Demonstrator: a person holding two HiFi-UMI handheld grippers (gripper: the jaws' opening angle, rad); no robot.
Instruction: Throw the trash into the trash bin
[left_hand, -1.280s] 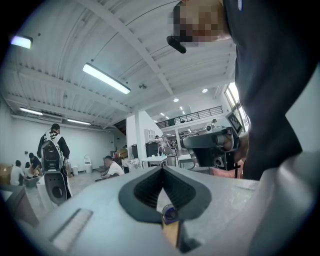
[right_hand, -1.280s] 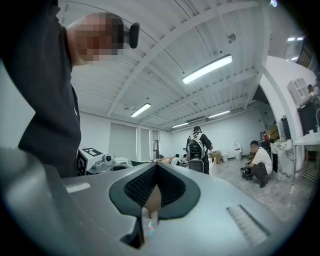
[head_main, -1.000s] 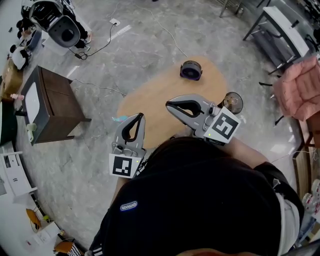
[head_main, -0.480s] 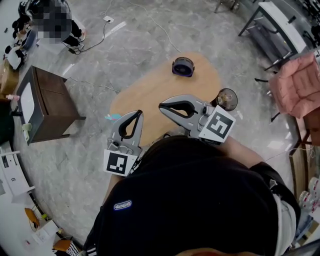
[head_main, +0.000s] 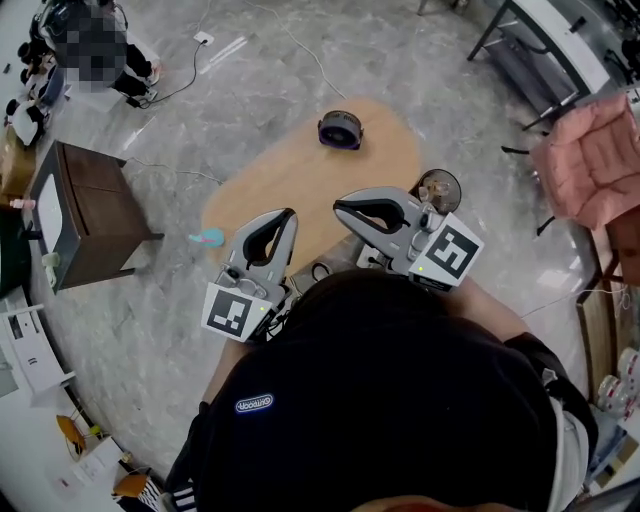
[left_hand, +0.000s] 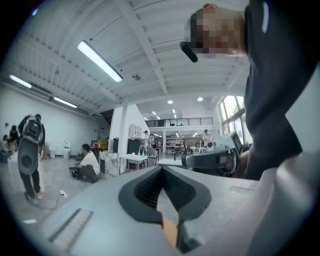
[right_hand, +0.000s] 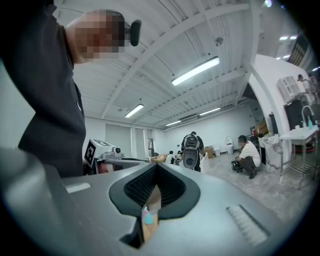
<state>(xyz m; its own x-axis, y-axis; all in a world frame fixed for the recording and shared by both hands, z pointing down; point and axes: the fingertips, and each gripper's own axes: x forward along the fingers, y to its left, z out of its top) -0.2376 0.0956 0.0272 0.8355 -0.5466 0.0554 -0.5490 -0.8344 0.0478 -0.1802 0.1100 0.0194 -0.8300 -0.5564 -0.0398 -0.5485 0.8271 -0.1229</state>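
Observation:
In the head view my left gripper (head_main: 286, 214) and right gripper (head_main: 343, 208) are held level above the near end of an oval wooden table (head_main: 270, 185). Both are shut, fingertips together, with nothing between them. A dark round purple-rimmed object (head_main: 340, 129) sits at the table's far end. A small round bin (head_main: 439, 188) with something inside stands on the floor right of the table. A small teal thing (head_main: 207, 238) lies on the floor left of the table. In the left gripper view the left gripper (left_hand: 161, 169) is shut. The right gripper (right_hand: 156, 166) is shut in its own view too.
A dark wooden cabinet (head_main: 85, 210) stands at the left. A pink padded thing (head_main: 585, 160) and a metal-framed table (head_main: 545, 50) are at the right. Cables (head_main: 310, 60) trail over the grey floor. Several people (right_hand: 246, 156) are about the far hall.
Both grippers have travelled level with the person, the left one closer to the table's near edge. The table and the bin now lie further left in the picture. The jaws stayed shut.

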